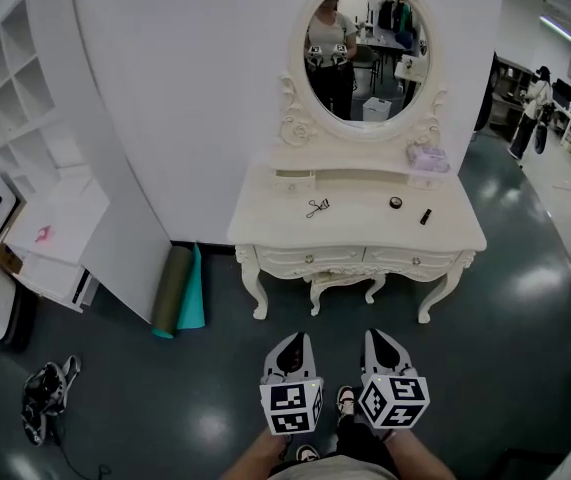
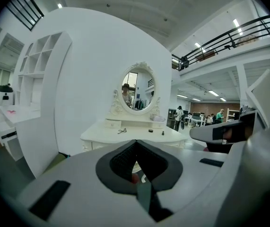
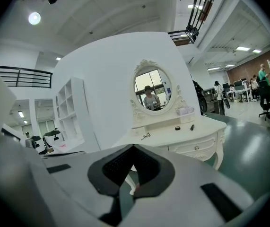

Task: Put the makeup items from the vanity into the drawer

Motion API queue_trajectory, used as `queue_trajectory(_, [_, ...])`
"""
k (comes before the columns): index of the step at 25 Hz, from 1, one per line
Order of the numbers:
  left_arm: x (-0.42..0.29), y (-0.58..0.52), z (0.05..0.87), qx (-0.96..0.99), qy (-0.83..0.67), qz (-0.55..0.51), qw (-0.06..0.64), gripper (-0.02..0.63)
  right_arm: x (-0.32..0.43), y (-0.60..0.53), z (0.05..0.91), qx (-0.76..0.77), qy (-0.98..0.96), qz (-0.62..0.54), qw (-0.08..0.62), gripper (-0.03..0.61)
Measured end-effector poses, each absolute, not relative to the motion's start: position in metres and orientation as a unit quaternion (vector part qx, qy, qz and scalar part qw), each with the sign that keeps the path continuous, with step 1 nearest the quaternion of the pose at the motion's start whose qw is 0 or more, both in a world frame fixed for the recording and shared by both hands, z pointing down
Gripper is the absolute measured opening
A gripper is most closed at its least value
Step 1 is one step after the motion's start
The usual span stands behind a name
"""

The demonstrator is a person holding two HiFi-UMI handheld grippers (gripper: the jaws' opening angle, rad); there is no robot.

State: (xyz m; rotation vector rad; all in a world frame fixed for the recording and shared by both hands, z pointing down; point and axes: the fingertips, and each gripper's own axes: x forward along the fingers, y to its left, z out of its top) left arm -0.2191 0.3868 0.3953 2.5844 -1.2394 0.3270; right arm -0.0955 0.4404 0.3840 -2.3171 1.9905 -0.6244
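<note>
– Wall (image 1: 195,98), big and white, fills the back. What stands by it?
– A white shelf (image 1: 25,118) on the left, and a white table (image 1: 355,230) with curly legs in the middle. A round mirror (image 1: 365,53) sits on top of the table.
– Does the table have drawers?
– Yes, two drawers (image 1: 310,260) in its front, side by side. Both are shut.
– Is anything on the floor?
– A rolled mat (image 1: 173,290) lies by the wall, left of the table.
– Where are the claws?
– Low down, well apart from the table. The left claw (image 1: 293,340) and the right claw (image 1: 377,338) are side by side and point at the table. Both are closed tight, tips together, with nothing in them.
– Where is the makeup?
– On the table top. A lash curler (image 1: 317,208) lies on the left. A small round pot (image 1: 395,203) sits more to the right, and a dark little tube (image 1: 426,216) lies just beside it.
</note>
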Motion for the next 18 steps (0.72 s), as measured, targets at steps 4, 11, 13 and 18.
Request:
queue_trajectory(4, [-0.197, 0.355, 0.394, 0.884, -0.435, 0.114, 0.127, 0.008, -0.073, 0.405, 0.379, -0.736, 0.648, -0.197, 0.013, 0.017])
queue_trajectory(11, [-0.146, 0.303, 0.395, 0.875, -0.451, 0.113, 0.133, 0.008, -0.019, 0.344, 0.373, -0.721, 0.666, -0.193, 0.006, 0.017])
queue_trajectory(13, [-0.13, 0.289, 0.396, 0.874, -0.453, 0.115, 0.134, 0.008, -0.002, 0.33, 0.371, -0.719, 0.668, -0.19, 0.007, 0.017])
queue_trajectory(18, [-0.089, 0.256, 0.398, 0.871, -0.459, 0.116, 0.131, 0.008, 0.04, 0.298, 0.378, -0.713, 0.673, -0.197, 0.006, 0.017])
